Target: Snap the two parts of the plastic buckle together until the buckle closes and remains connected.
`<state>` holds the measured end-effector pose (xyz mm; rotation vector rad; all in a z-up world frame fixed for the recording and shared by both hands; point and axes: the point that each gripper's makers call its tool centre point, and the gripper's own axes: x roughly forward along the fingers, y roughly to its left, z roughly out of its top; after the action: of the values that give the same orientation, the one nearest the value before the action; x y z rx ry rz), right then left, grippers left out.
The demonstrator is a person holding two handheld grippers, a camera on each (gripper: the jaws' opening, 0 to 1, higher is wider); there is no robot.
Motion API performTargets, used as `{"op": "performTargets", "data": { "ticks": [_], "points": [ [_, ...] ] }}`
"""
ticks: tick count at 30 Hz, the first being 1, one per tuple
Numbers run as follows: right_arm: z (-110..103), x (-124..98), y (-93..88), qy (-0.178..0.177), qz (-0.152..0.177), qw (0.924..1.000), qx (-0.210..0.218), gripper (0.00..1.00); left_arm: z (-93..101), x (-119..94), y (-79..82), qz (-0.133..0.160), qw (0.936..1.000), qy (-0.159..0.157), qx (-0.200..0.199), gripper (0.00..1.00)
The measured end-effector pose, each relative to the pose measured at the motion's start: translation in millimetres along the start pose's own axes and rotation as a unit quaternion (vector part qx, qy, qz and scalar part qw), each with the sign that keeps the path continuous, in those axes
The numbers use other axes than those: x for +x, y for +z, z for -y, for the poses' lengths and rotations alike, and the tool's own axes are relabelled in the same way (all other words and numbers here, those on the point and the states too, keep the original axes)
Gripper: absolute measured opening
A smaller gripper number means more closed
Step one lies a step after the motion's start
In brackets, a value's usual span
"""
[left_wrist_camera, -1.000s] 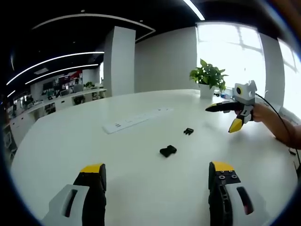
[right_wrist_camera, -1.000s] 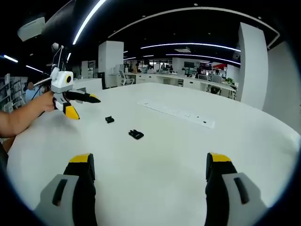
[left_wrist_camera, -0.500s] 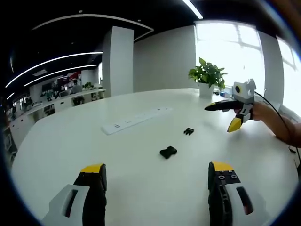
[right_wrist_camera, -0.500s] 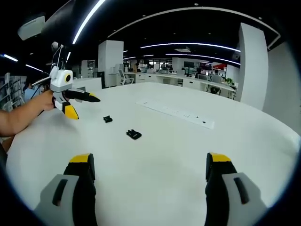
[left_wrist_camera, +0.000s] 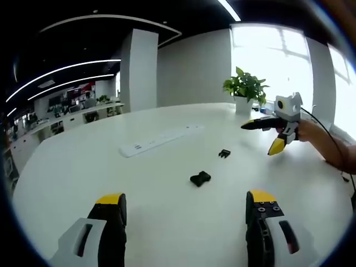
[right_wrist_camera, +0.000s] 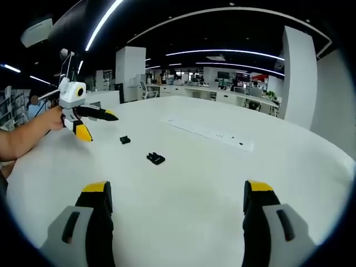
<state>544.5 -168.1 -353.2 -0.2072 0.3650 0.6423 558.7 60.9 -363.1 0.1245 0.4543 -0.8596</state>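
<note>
The left gripper's [left_wrist_camera: 186, 222] yellow-tipped black fingers [left_wrist_camera: 109, 214] stand spread wide with nothing between them, and the right gripper's [right_wrist_camera: 178, 214] fingers [right_wrist_camera: 257, 208] are likewise spread and empty. Both hang above the round white worktop [left_wrist_camera: 111, 178], touching neither buckle part.

Seen from the left gripper view, the larger black plastic buckle piece [left_wrist_camera: 199, 178] lies straight ahead of the fingers, a little toward the right-hand finger, flat on the worktop, with its long axis running slantwise across the line of approach. Beyond it and further to the right sits the smaller black plastic buckle piece [left_wrist_camera: 224, 153], apart from the first. In the right gripper view the larger piece [right_wrist_camera: 155, 158] lies ahead and left of centre, nearer the left-hand finger, with the smaller piece [right_wrist_camera: 124, 139] beyond it and further left.

My judgement is that neither half has been picked up yet and they remain unjoined. The larger piece looks nearest to the left gripper, while the right gripper, seen from the left gripper view at [left_wrist_camera: 266, 132], hovers closer to the smaller piece.

Further out lie a long white power strip [left_wrist_camera: 158, 141] and a green potted plant [left_wrist_camera: 245, 92] at the worktop's far edge
</note>
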Motion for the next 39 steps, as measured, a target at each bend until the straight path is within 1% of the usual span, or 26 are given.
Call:
{"op": "performTargets", "data": {
  "ticks": [4,8,10,15,21,27,30,35,39],
  "points": [
    [-0.4,3.5,1.4,0.001,-0.001,1.0000,-0.003,0.99,-5.5,2.2,1.0,-0.002,1.0000,0.004,-0.003,0.91],
    [1.8,4.0,1.3,0.002,0.000,1.0000,-0.003,0.99,-4.0,4.9,3.3,0.001,1.0000,0.001,-0.002,0.90],
    [4.6,3.7,0.4,0.001,0.000,1.0000,-0.001,0.99,-2.5,8.9,1.6,-0.004,1.0000,-0.003,0.001,0.88],
    [12.6,6.3,0.8,-0.004,-0.001,1.0000,0.003,0.99,2.0,15.8,-1.9,-0.013,0.9998,-0.015,0.010,0.90],
    [12.3,10.0,2.8,-0.001,0.000,1.0000,0.002,0.99,-0.1,15.6,-2.6,-0.013,0.9998,-0.014,0.011,0.90],
    [13.3,15.0,0.9,-0.001,-0.005,1.0000,-0.002,0.99,-9.2,15.4,-1.1,-0.010,0.9999,-0.007,0.006,0.90],
    [13.0,15.8,2.4,0.000,-0.003,1.0000,-0.002,0.99,-8.8,15.4,0.4,-0.007,0.9999,-0.010,0.004,0.90],
    [15.2,20.2,4.0,0.000,-0.003,1.0000,-0.003,0.99,-10.3,17.0,-2.3,-0.012,0.9999,-0.011,0.004,0.90],
    [15.8,23.3,6.5,0.003,0.003,1.0000,-0.002,0.99,-14.0,20.1,3.9,-0.002,0.9999,-0.013,0.006,0.89]
  ]
}}
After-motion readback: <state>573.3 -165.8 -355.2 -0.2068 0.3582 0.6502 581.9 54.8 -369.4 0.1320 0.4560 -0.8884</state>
